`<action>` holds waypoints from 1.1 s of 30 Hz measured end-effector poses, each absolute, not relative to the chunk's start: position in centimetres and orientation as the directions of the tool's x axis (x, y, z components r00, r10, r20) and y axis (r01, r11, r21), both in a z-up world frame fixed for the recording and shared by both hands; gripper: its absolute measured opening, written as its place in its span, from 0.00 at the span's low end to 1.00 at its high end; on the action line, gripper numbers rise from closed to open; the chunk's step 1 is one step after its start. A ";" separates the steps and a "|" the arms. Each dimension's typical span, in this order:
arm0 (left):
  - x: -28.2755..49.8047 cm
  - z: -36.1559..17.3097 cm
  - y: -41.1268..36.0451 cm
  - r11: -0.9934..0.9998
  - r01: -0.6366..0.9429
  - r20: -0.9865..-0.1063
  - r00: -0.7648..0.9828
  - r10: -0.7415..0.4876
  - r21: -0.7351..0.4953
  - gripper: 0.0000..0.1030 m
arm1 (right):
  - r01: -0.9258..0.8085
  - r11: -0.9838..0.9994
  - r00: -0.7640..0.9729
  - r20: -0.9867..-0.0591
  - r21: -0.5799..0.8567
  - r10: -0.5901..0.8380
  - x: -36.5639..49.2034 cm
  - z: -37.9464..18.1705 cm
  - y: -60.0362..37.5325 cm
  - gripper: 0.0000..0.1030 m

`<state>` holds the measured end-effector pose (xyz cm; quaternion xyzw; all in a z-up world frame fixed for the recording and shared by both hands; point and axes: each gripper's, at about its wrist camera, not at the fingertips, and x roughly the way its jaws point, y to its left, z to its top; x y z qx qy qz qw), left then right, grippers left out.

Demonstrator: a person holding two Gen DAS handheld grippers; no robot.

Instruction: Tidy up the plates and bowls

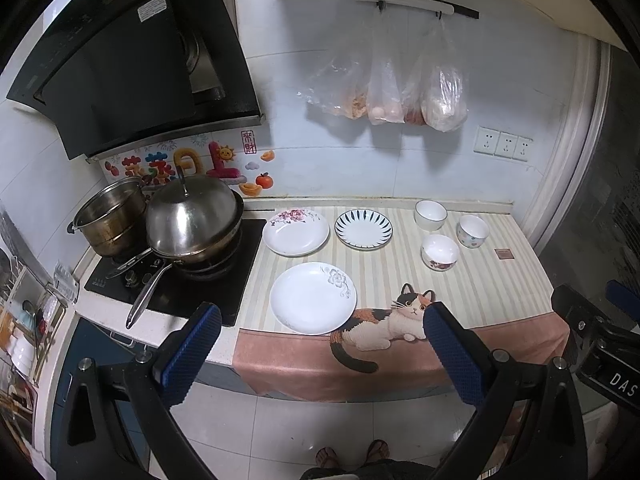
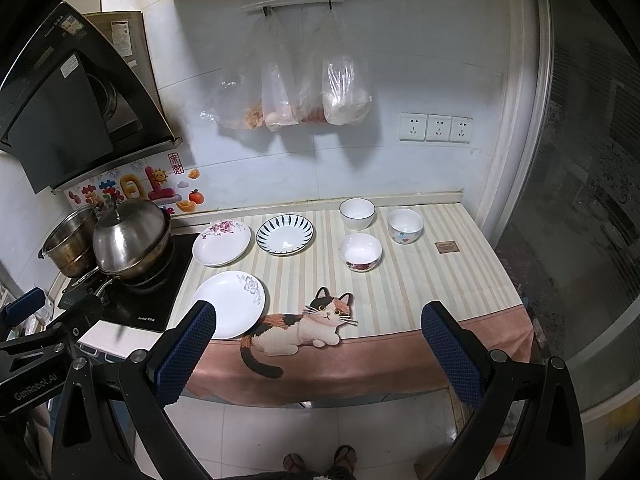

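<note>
Ceramic: three plates (image 1: 312,298), three bowls (image 1: 440,252).

Dim, cool indoor light; heavy fisheye bend and black corners.
Hanging bags (image 1: 384,76) cast soft wall shadows; glare on pot lid (image 1: 192,212) left of tongs.

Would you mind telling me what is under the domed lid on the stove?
The domed lid sits on a steel pan whose long handle sticks out toward the counter edge. Whatever is inside the pan is covered by the lid and cannot be seen.
</note>
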<state>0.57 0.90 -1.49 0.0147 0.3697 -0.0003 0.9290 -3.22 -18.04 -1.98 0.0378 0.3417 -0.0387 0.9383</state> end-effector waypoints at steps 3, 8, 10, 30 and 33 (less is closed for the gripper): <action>0.6 -1.5 0.9 1.000 0.012 -0.688 0.726 0.010 0.027 1.00 | 0.098 0.994 0.764 -0.644 0.045 -0.046 -3.1 -1.9 -18.1 1.00; 0.7 -1.4 1.0 1.000 0.011 -0.691 0.723 0.009 0.025 1.00 | 0.098 0.994 0.763 -0.644 0.044 -0.047 -3.1 -1.9 -18.0 1.00; 0.7 -1.4 1.1 1.000 0.011 -0.691 0.723 0.009 0.024 1.00 | 0.098 0.994 0.764 -0.644 0.044 -0.047 -3.1 -1.9 -18.0 1.00; 3.5 -3.7 3.7 1.000 0.005 -0.693 0.721 0.011 0.021 1.00 | 0.119 0.987 0.778 -0.627 0.111 -0.023 -2.2 -3.8 -16.0 1.00; 6.2 -6.5 5.5 0.999 -0.017 -0.706 0.707 0.040 0.040 1.00 | 0.096 0.983 0.765 -0.644 0.155 0.027 0.1 -6.0 -15.7 1.00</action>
